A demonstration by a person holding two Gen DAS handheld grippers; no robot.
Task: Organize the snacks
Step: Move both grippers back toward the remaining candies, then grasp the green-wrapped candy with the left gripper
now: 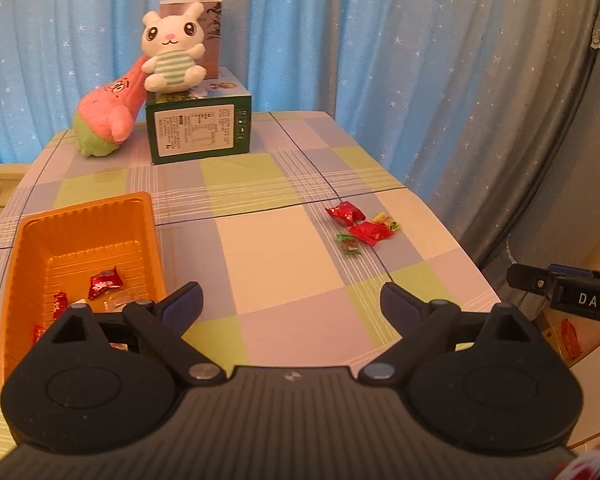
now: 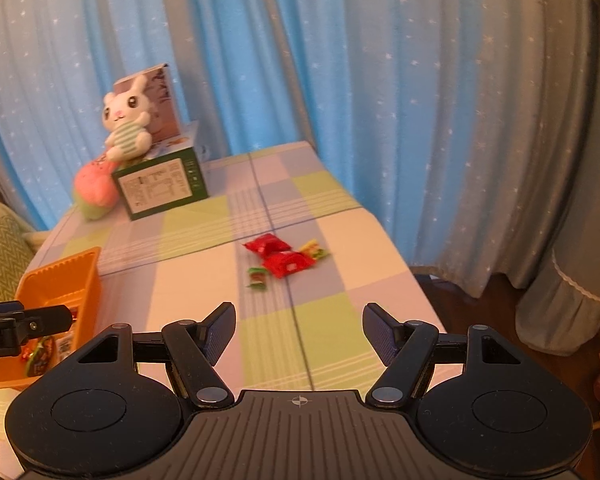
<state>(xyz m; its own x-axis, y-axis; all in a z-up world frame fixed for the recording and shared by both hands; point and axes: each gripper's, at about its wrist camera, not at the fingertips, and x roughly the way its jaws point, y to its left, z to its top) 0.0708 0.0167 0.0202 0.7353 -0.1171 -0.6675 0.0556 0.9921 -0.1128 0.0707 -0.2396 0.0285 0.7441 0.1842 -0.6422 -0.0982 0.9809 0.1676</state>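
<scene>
Covering the scene is a worktop (image 1: 268, 248) under a pastel checked cloth. On its left side sits an orange moulded plastic tray (image 1: 80, 236), already holding a few wrapped sweets. Both claws hang parted and empty: the left claw (image 1: 291, 300) beside the tray, the right claw (image 2: 299, 330) nearer the loose snacks. That small cluster of red, green and yellow foil-wrapped sweets (image 2: 284, 260) lies ahead of the right claw, slightly left of its centre line, well apart from the pads. Judged so, the right hand has the shorter reach.
</scene>
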